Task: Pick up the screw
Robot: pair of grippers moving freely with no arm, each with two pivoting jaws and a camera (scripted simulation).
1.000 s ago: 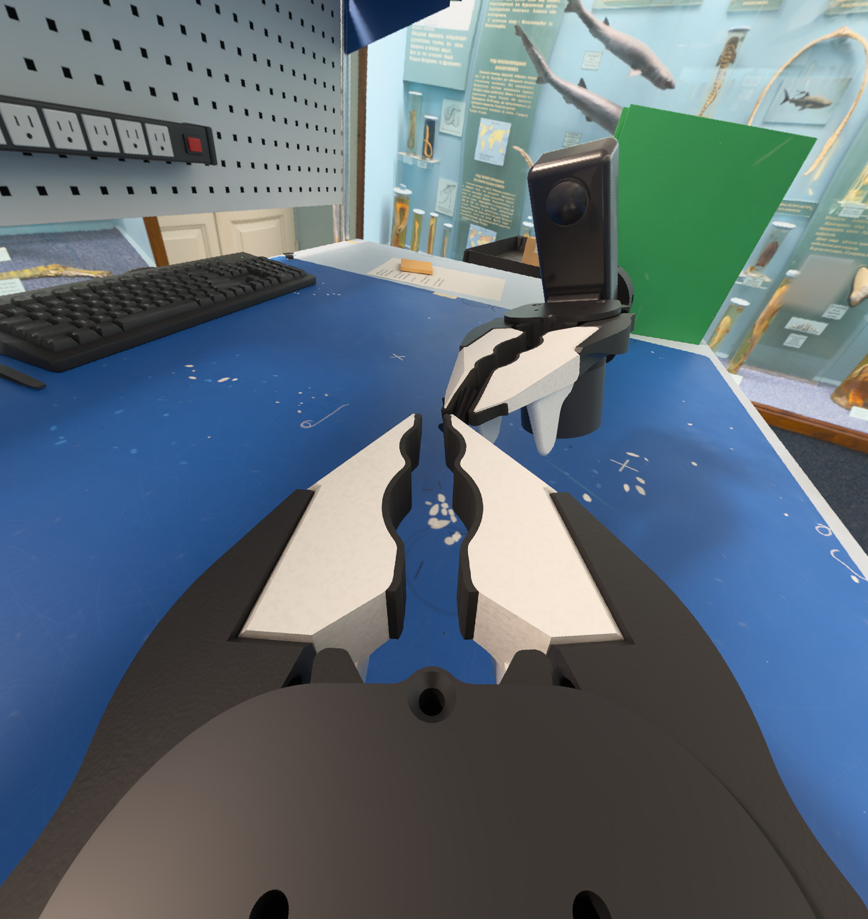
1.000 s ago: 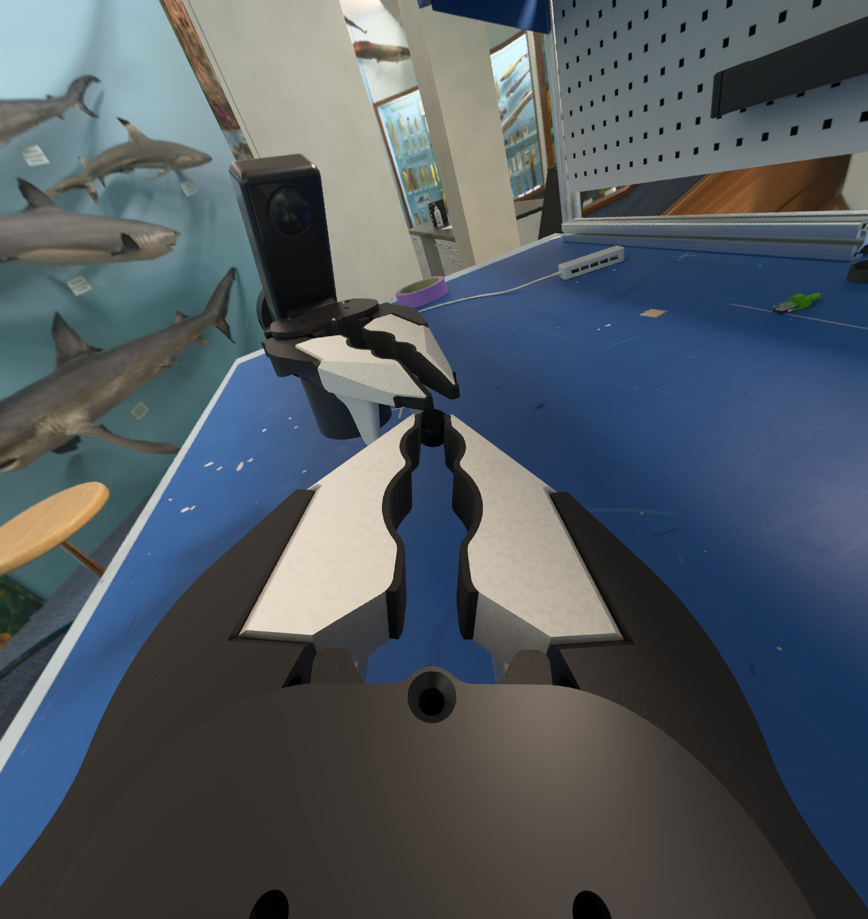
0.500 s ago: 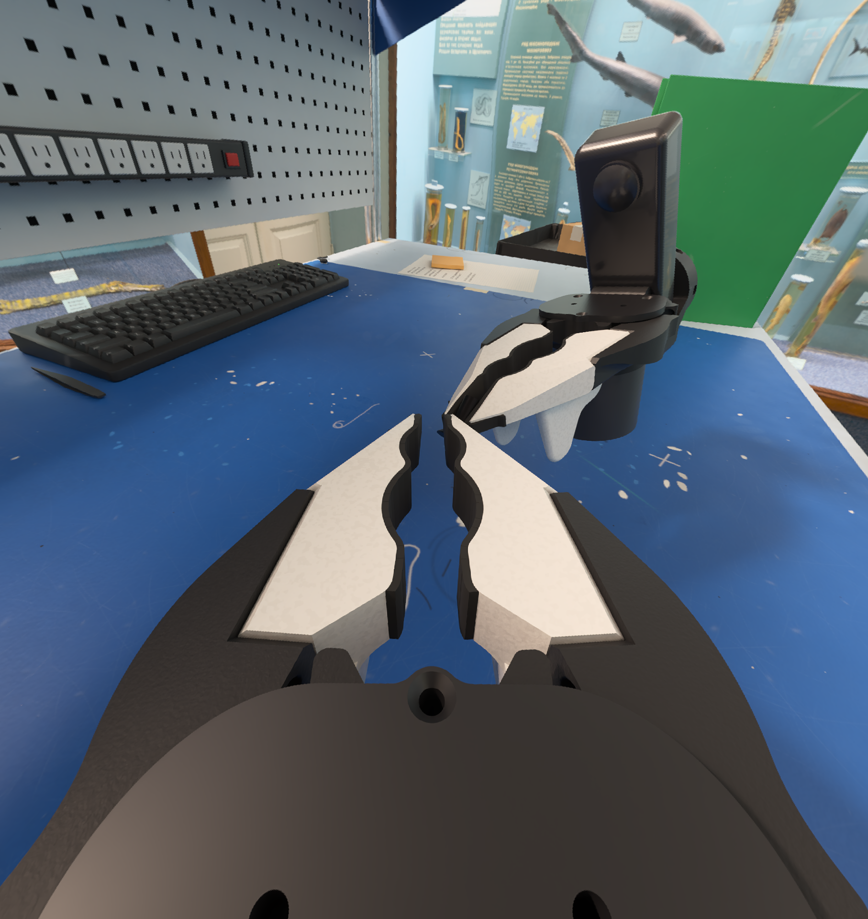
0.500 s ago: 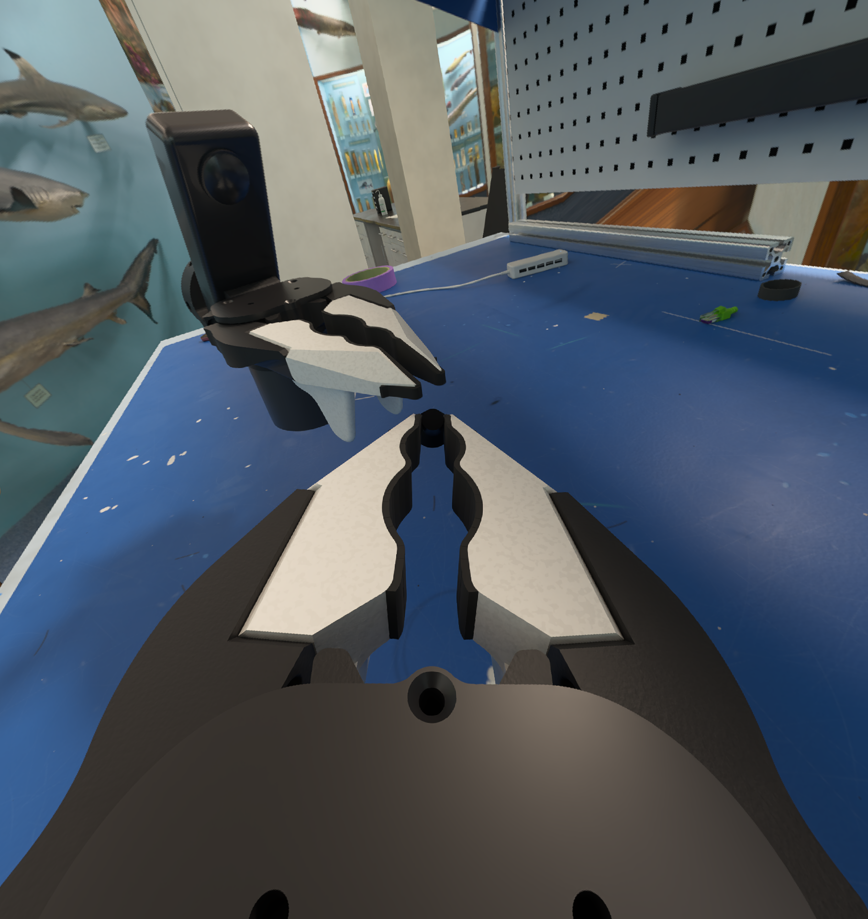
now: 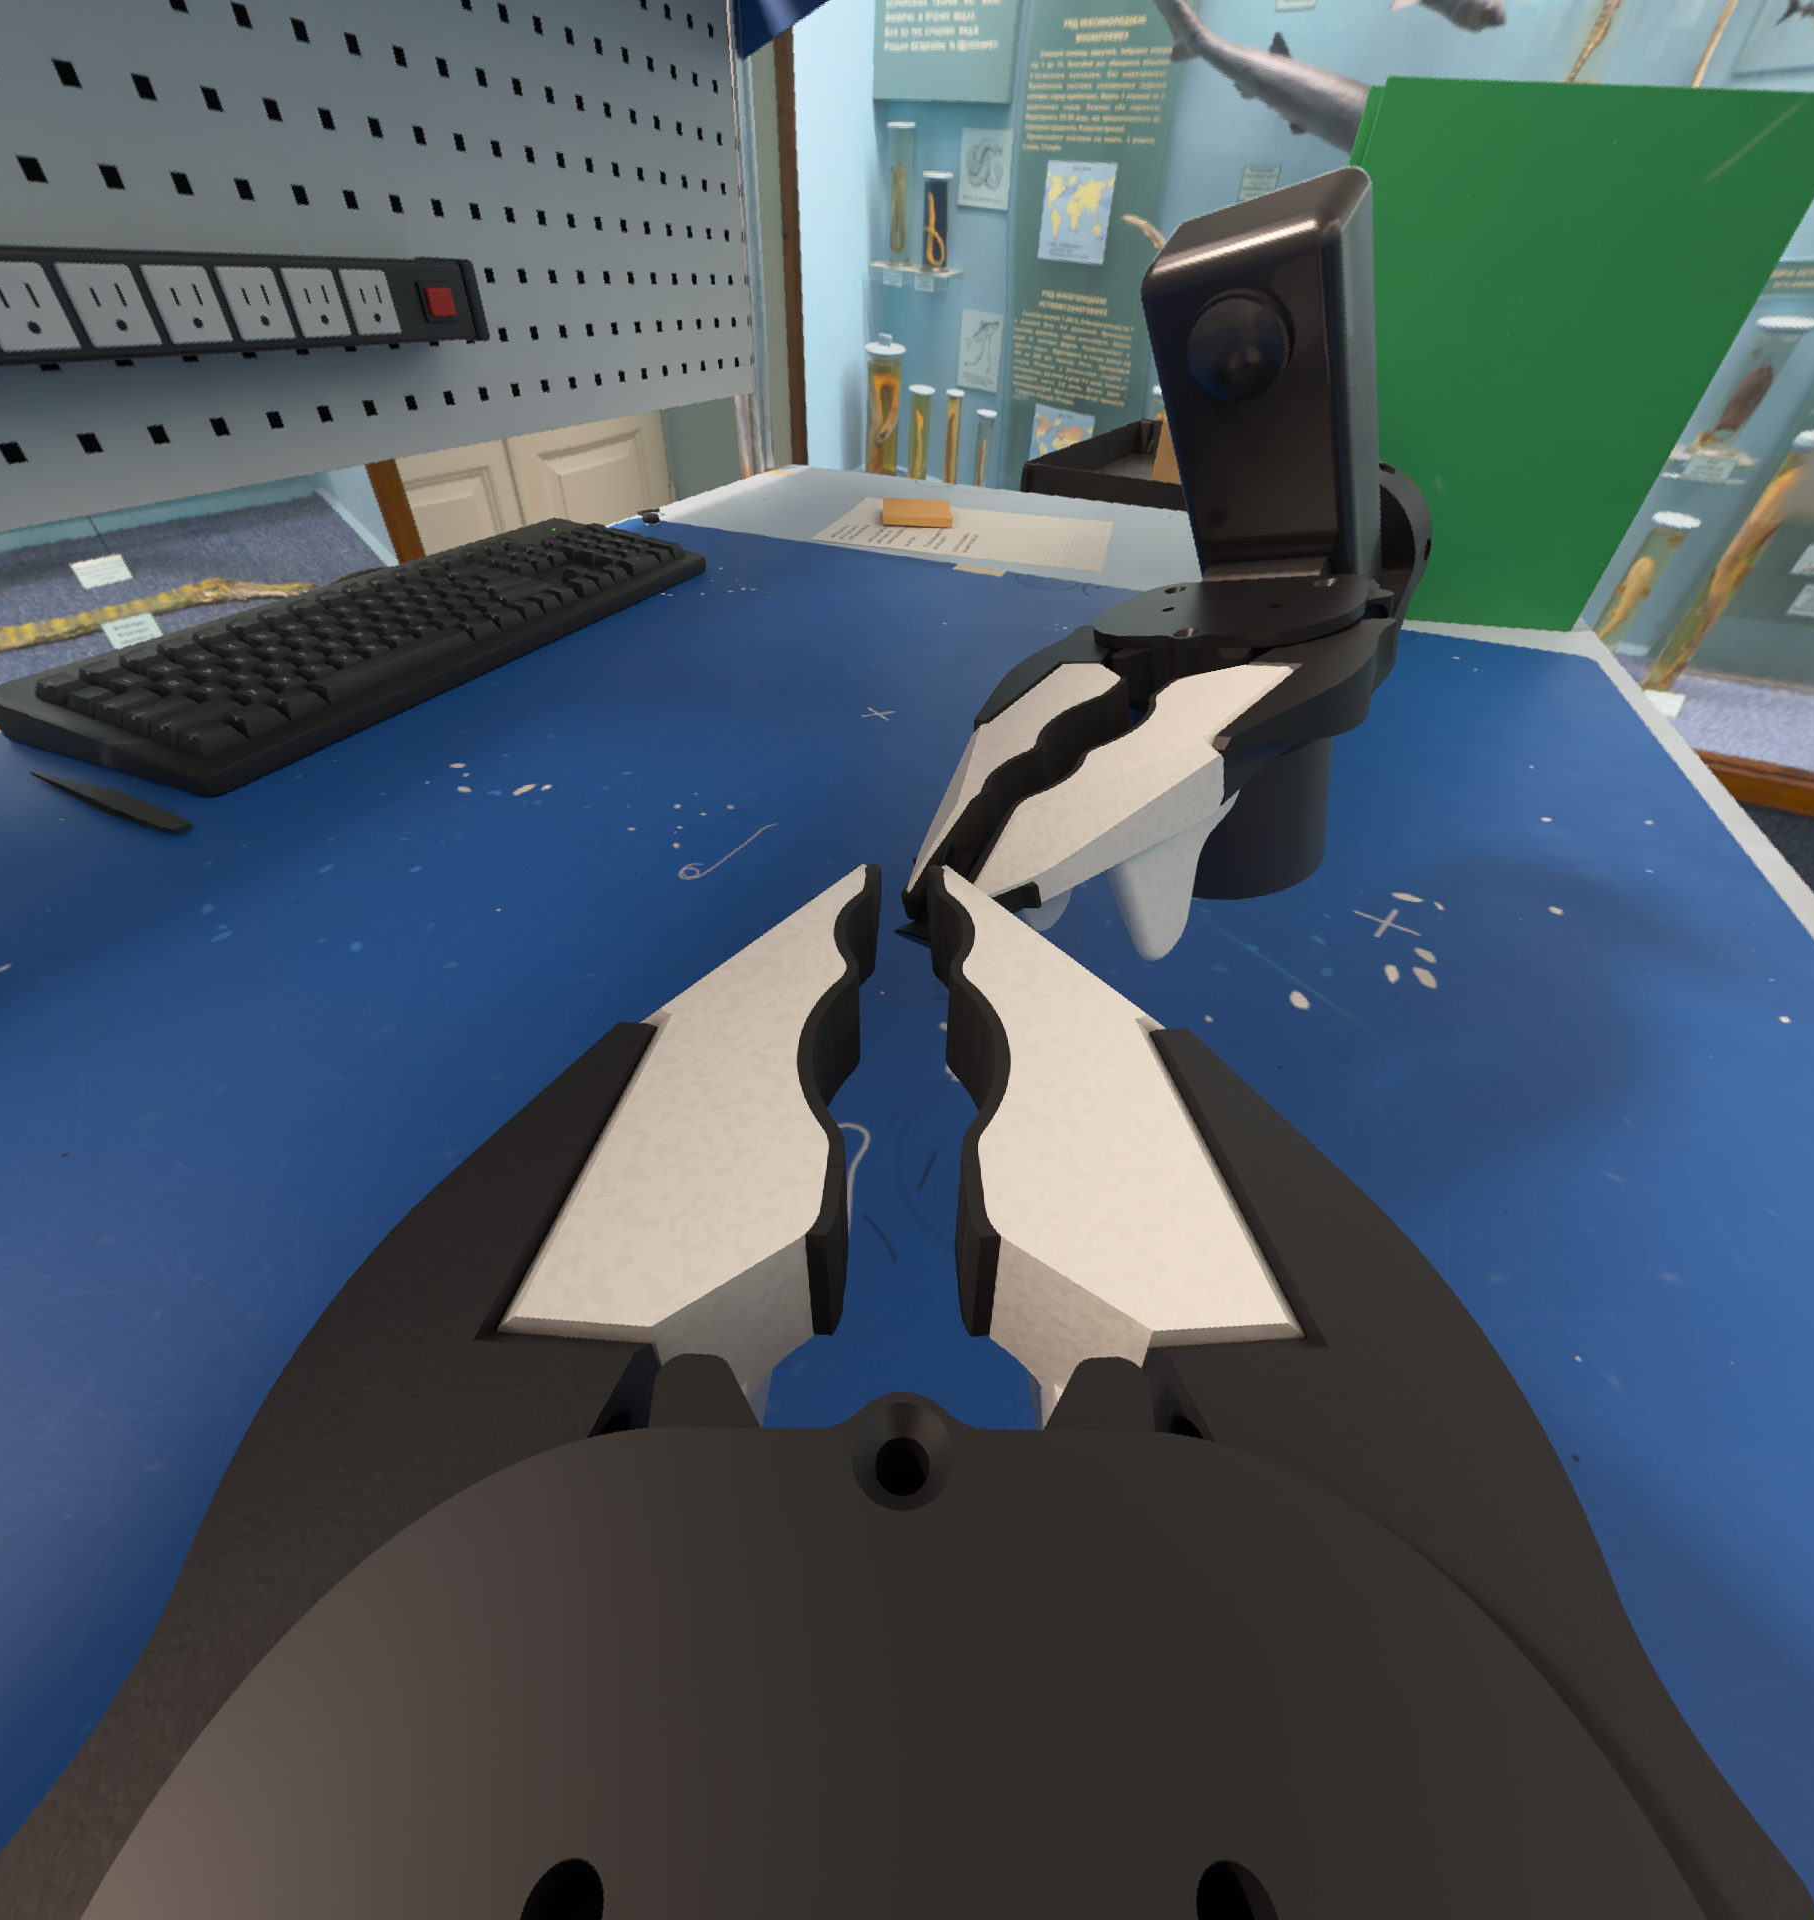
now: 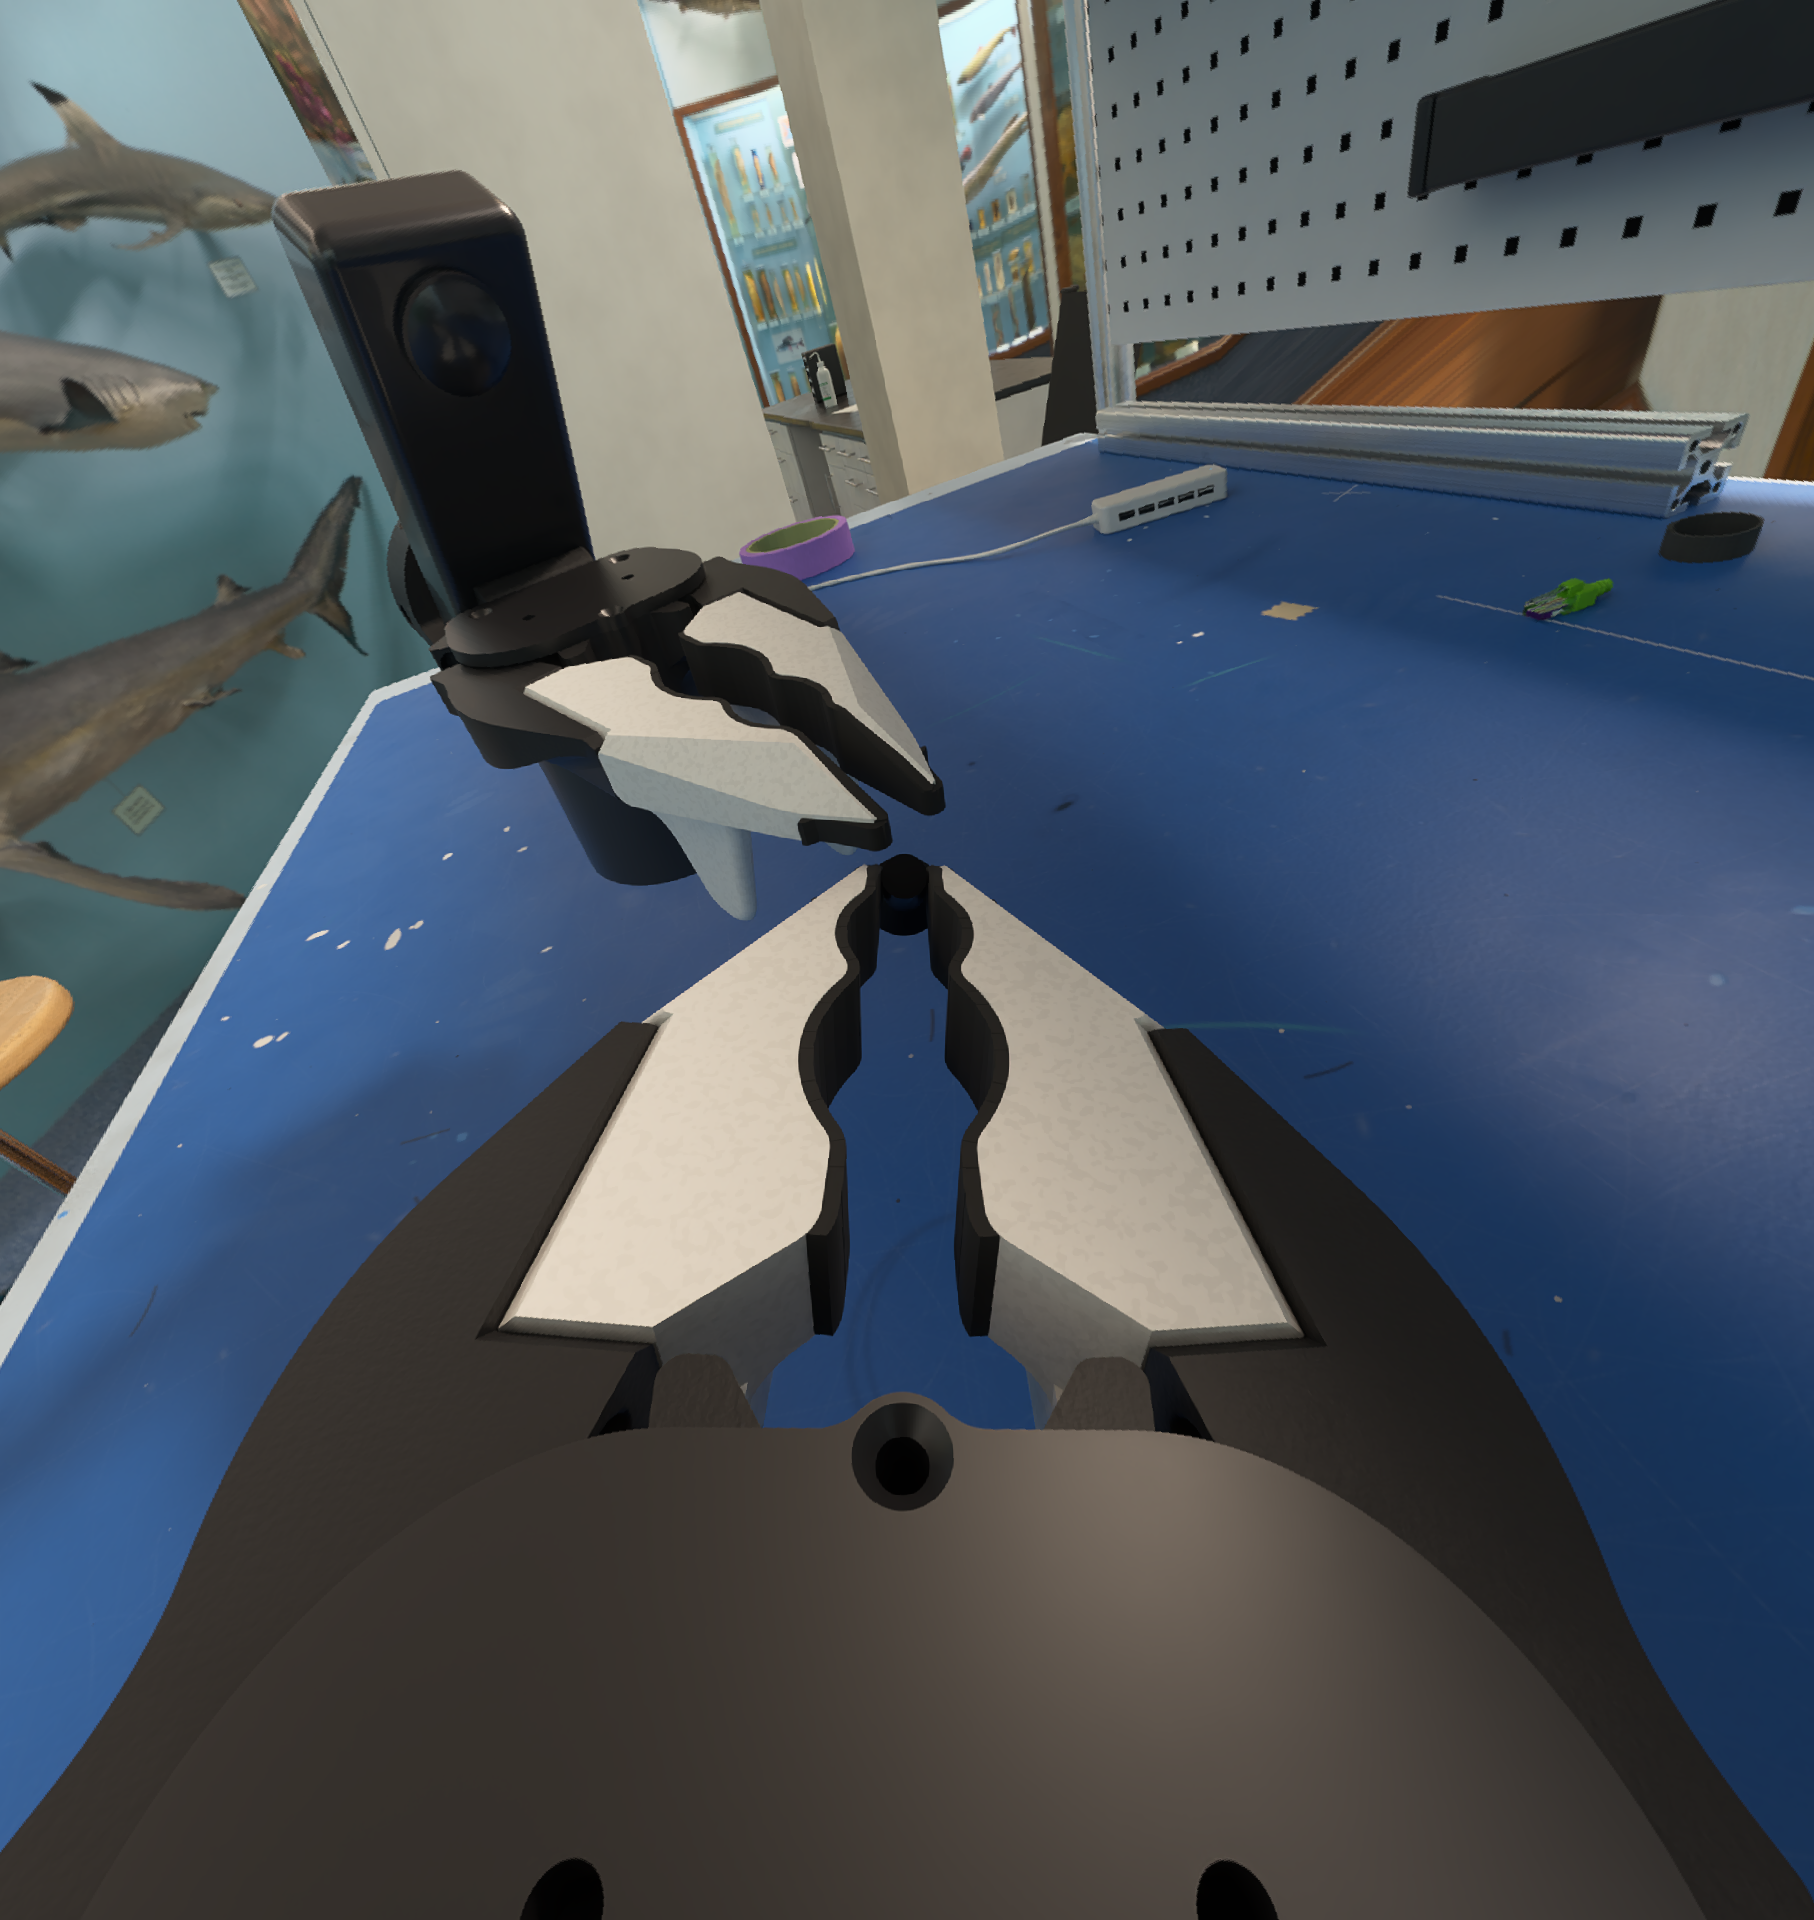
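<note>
A small dark screw (image 6: 901, 891) sits pinched between the tips of my right gripper (image 6: 901, 883), above the blue table (image 6: 1402, 935). In the left wrist view the right gripper (image 5: 929, 883) comes in from the upper right, tilted down, and a dark bit of the screw (image 5: 911, 930) shows under its tips. My left gripper (image 5: 899, 899) has a narrow gap between its tips and holds nothing. Its tips are right in front of the right gripper's tips, almost touching. It also shows in the right wrist view (image 6: 887, 816).
A black keyboard (image 5: 342, 644) and black tweezers (image 5: 113, 816) lie at the far left, with a green board (image 5: 1589, 343) behind. A purple tape roll (image 6: 797, 542), white hub (image 6: 1157, 499), aluminium rail (image 6: 1422, 447), black ring (image 6: 1710, 537) and green part (image 6: 1568, 597) lie far off.
Both grippers have shifted together over the table, tips staying close. The right gripper has stayed shut on the screw. The left gripper's gap has not changed.
</note>
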